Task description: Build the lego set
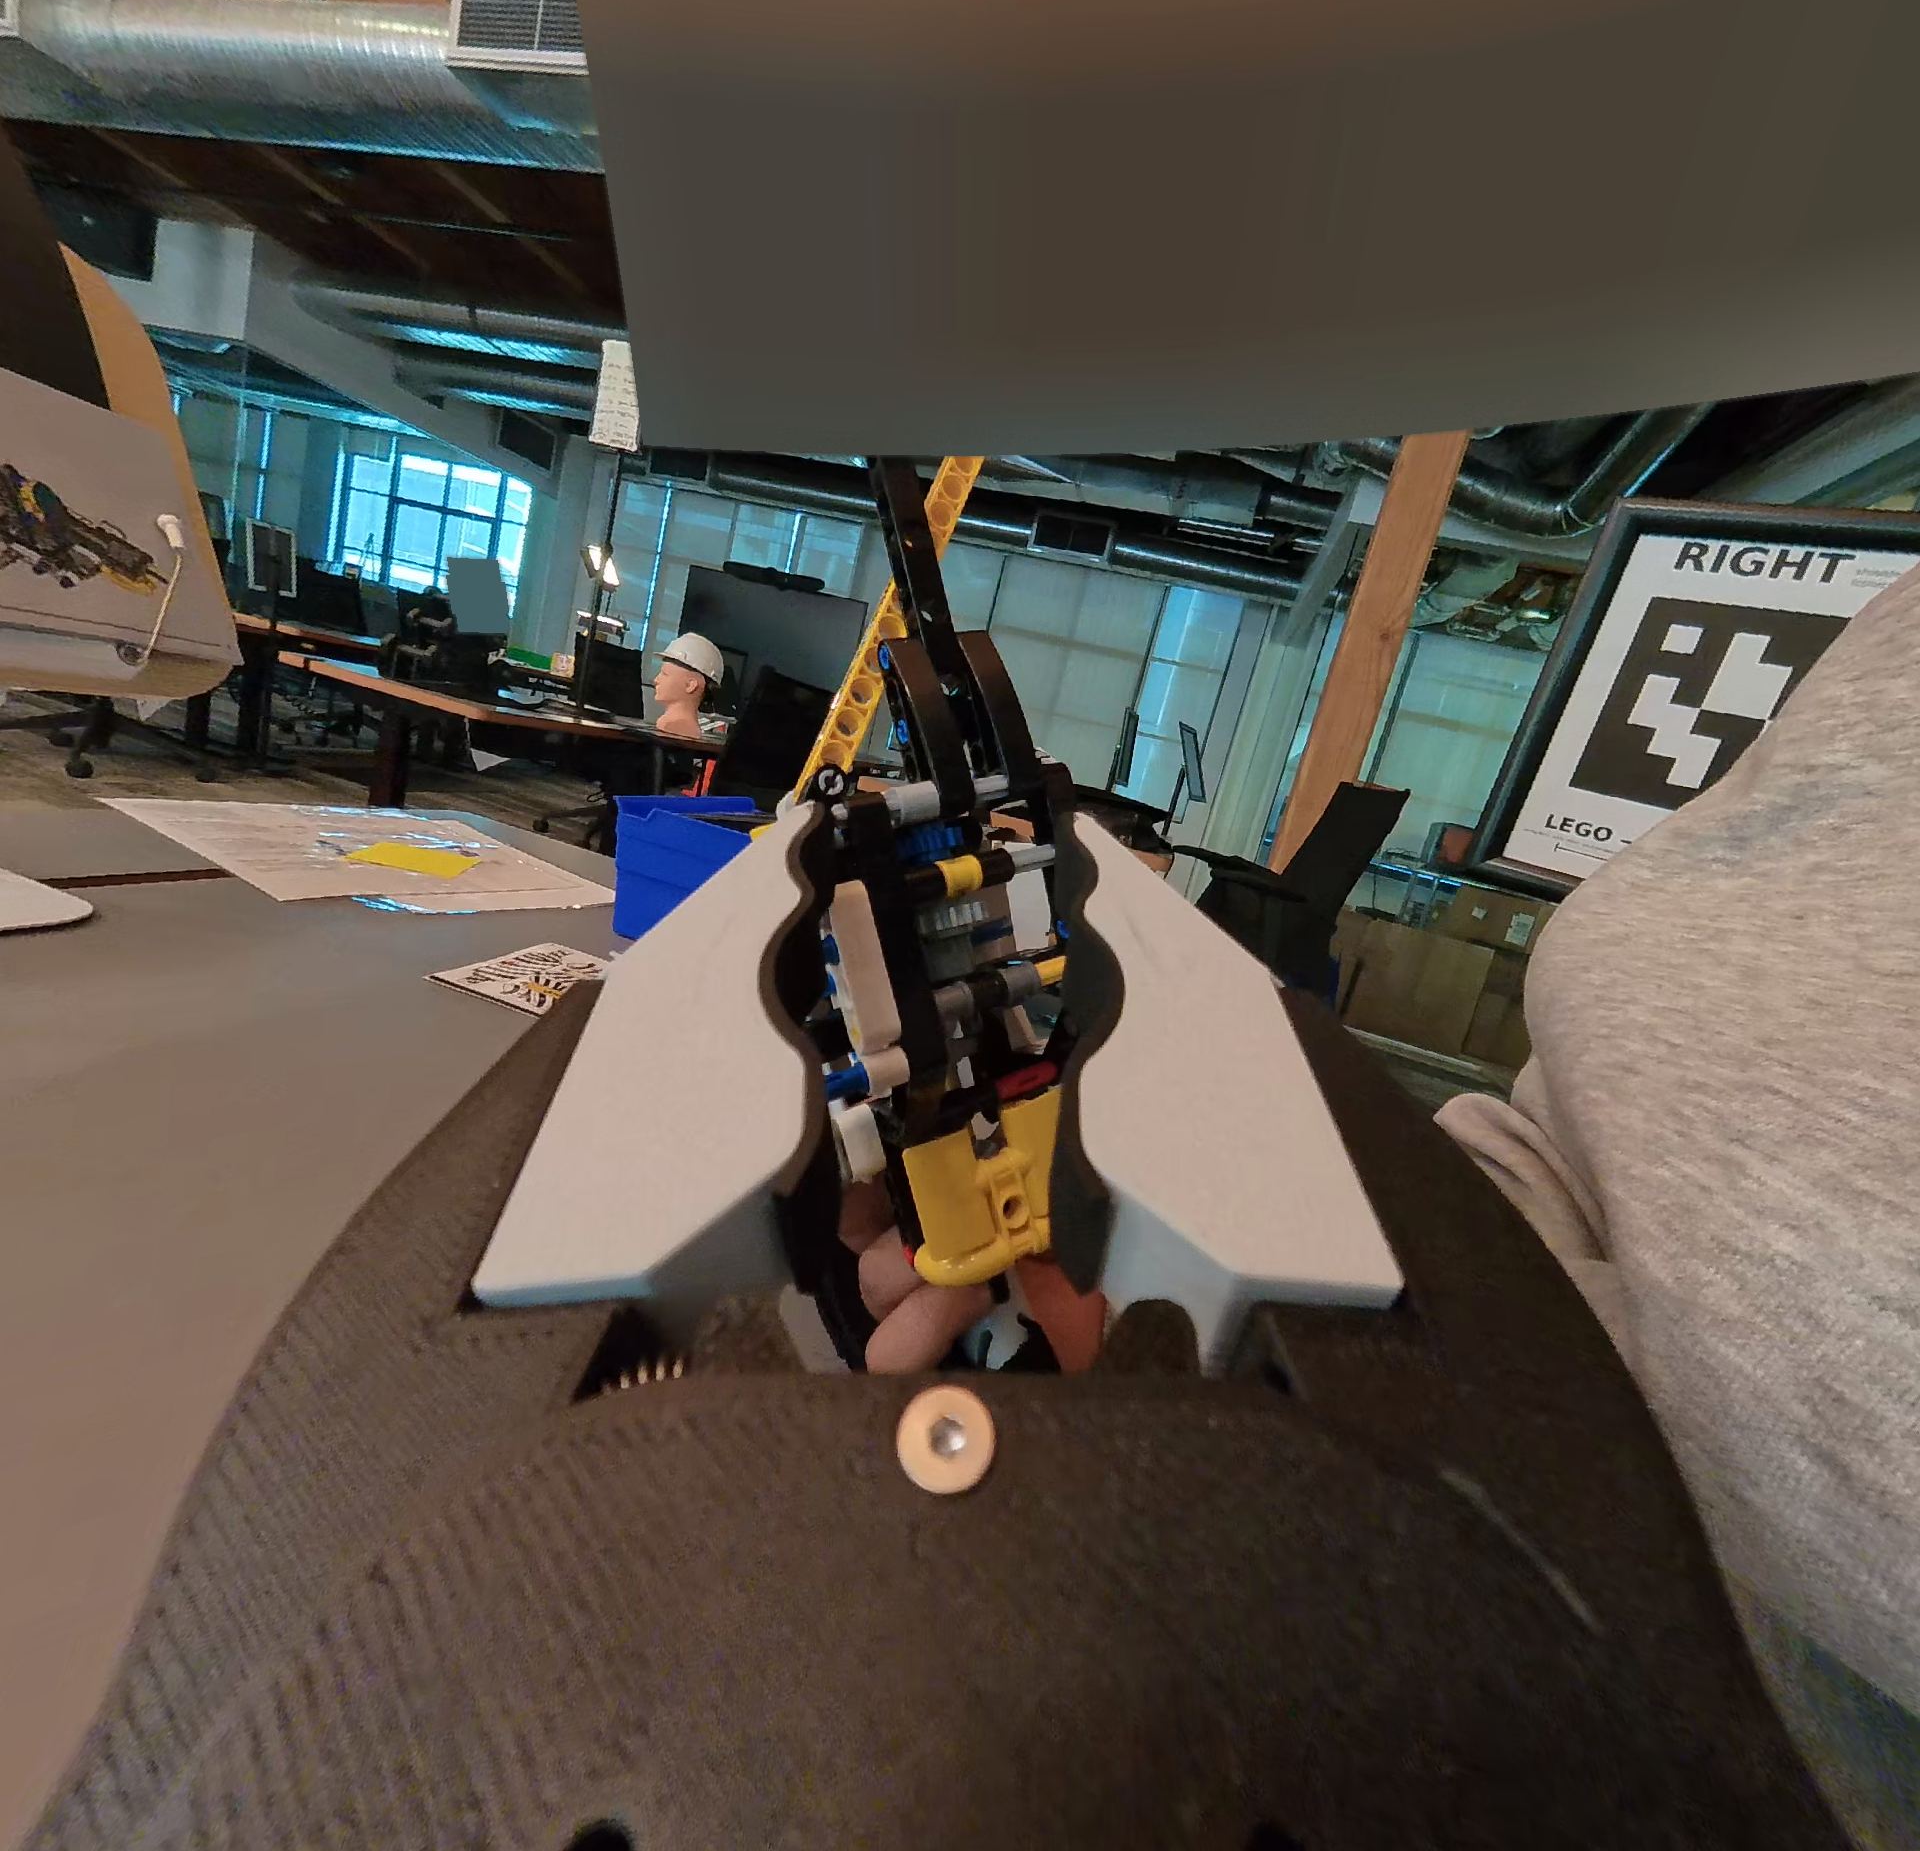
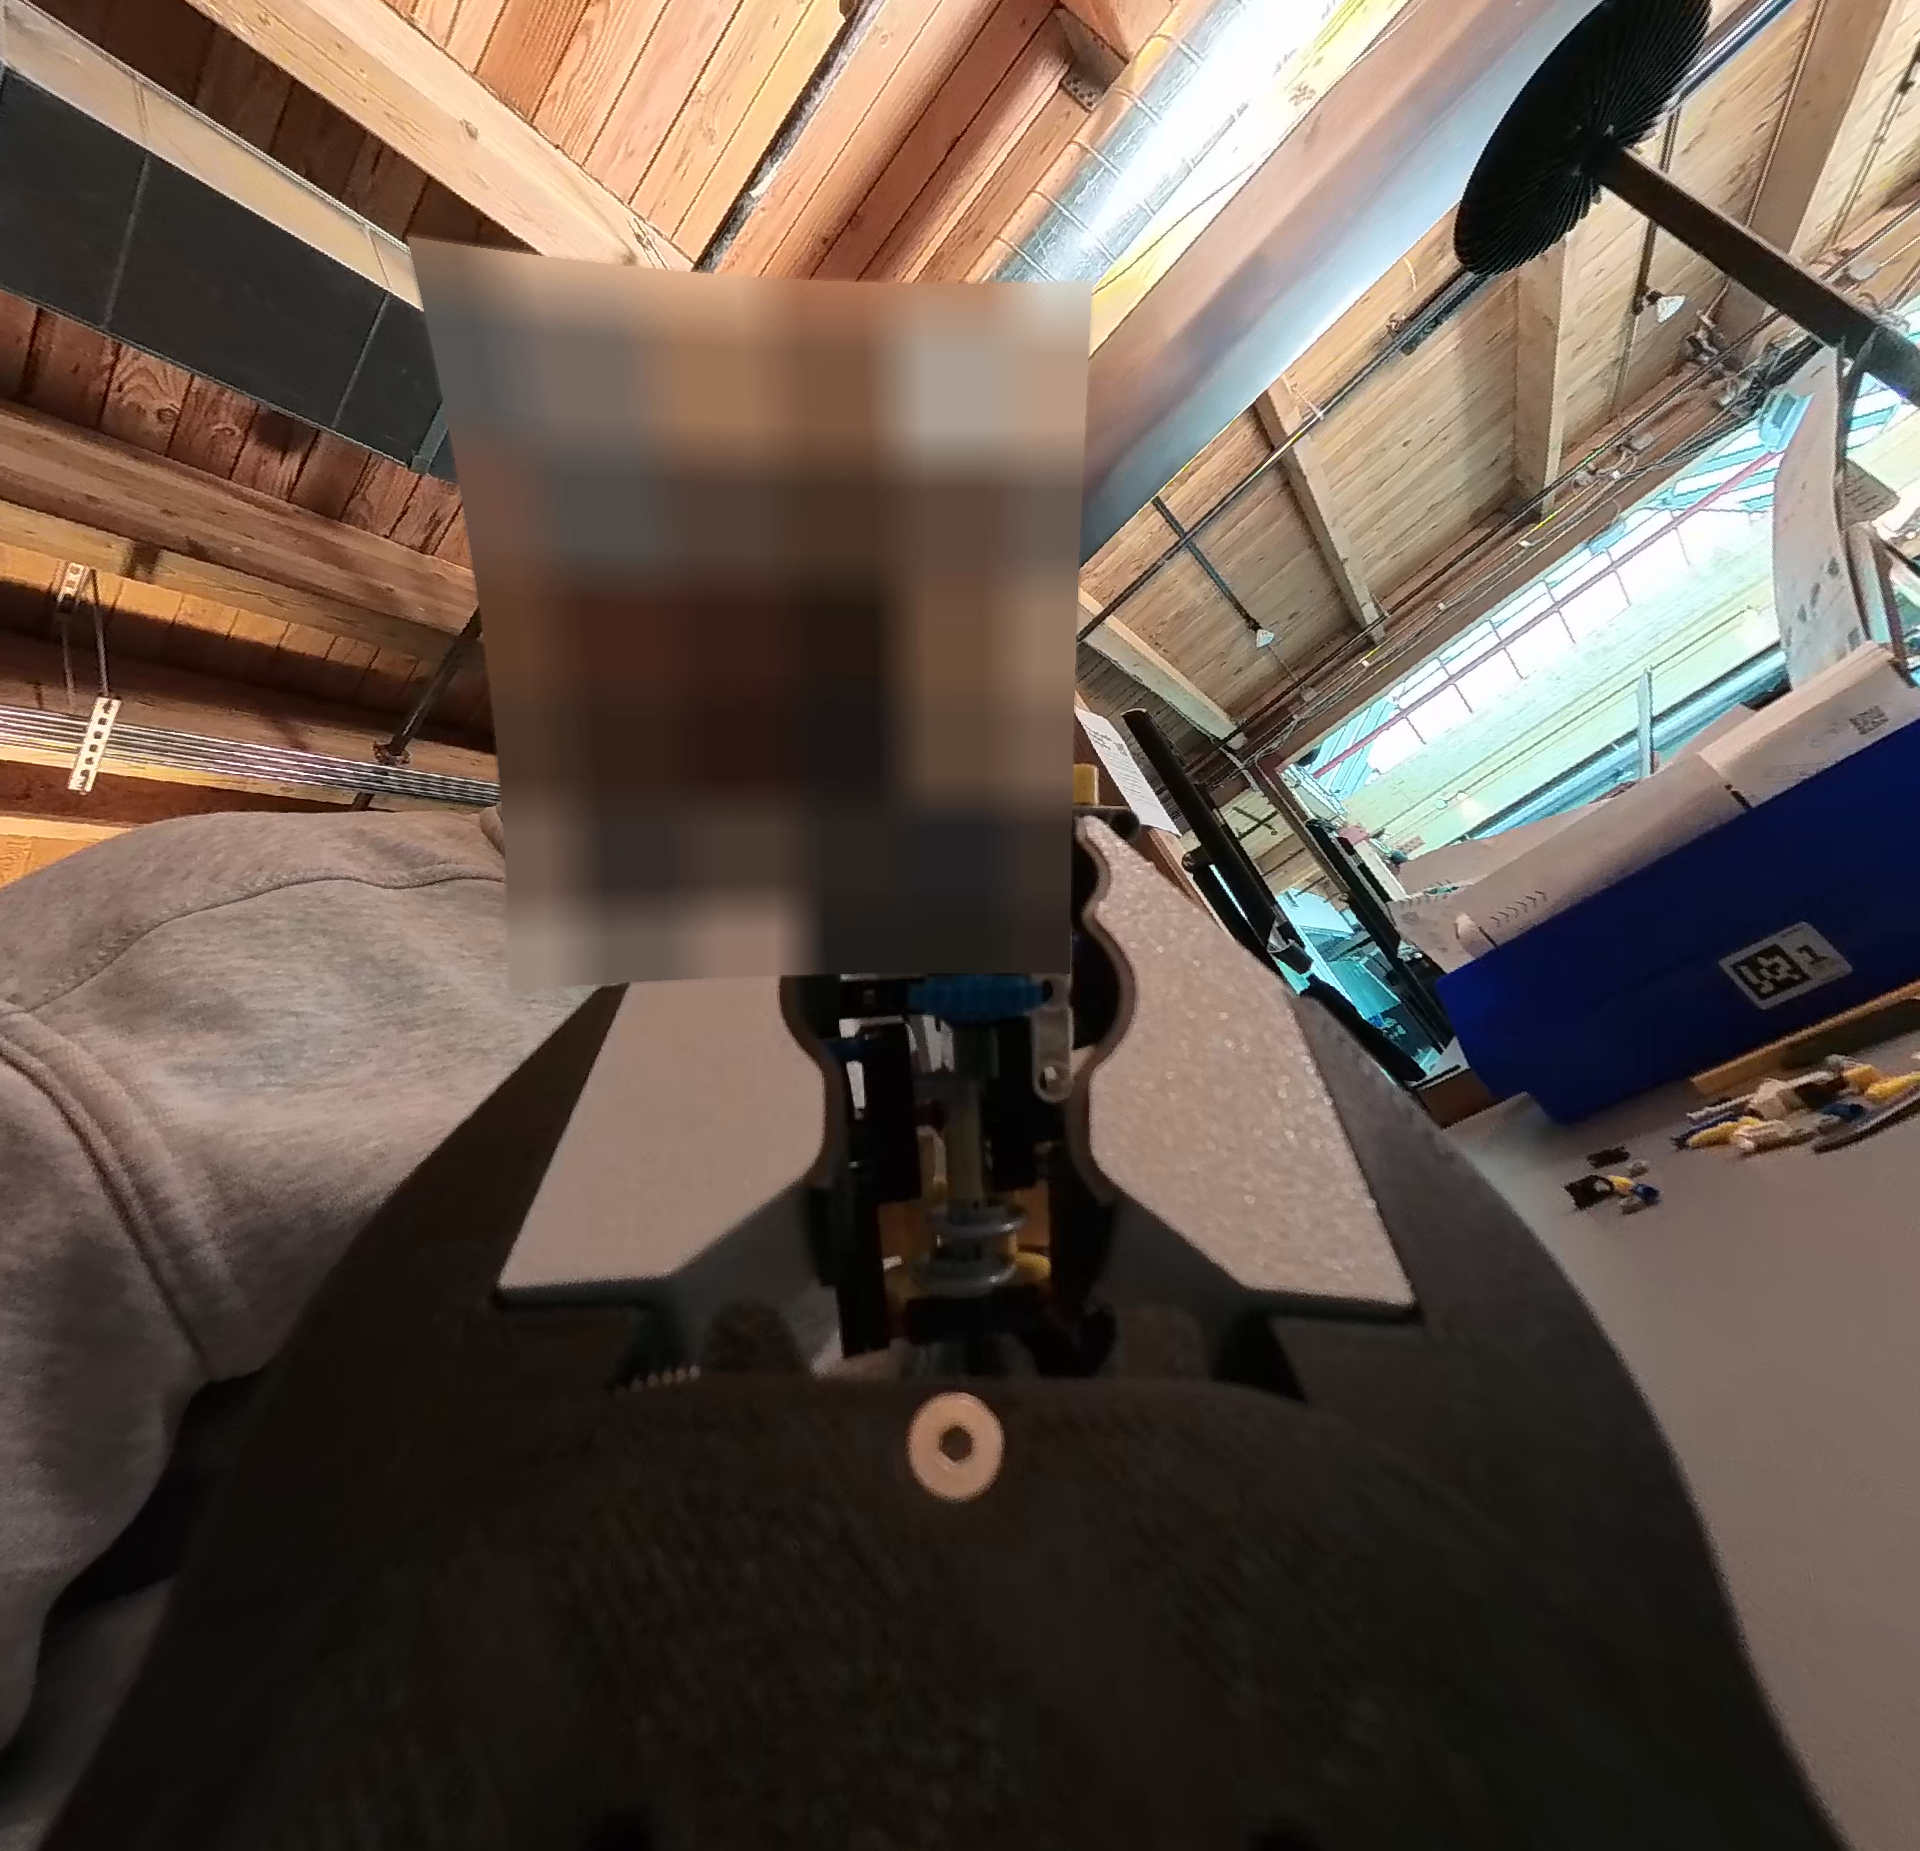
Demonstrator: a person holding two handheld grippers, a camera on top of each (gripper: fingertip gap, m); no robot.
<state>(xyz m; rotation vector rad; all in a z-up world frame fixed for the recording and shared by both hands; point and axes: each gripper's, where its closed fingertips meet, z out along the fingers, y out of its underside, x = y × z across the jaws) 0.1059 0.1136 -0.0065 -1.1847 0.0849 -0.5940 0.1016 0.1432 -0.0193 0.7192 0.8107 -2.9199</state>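
Grey table [image 1: 187,1095] is the base here, with a blue bin [image 1: 665,856] at its far edge and loose bricks [image 2: 1766,1115] lying near the bin. Above the table, the lego model [image 1: 935,980] is pinched by both grippers: left gripper [image 1: 940,970] closed on its black and yellow frame, right gripper [image 2: 945,1095] clamped on its blue-gear end.

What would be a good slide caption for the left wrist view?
Left gripper clamps a black-and-yellow Lego model held above the grey table, blue bin behind.

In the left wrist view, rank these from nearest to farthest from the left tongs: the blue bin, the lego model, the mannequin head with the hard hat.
1. lego model, clamped between the left tongs.
2. blue bin, just beyond, on the left.
3. mannequin head, far back on a desk.
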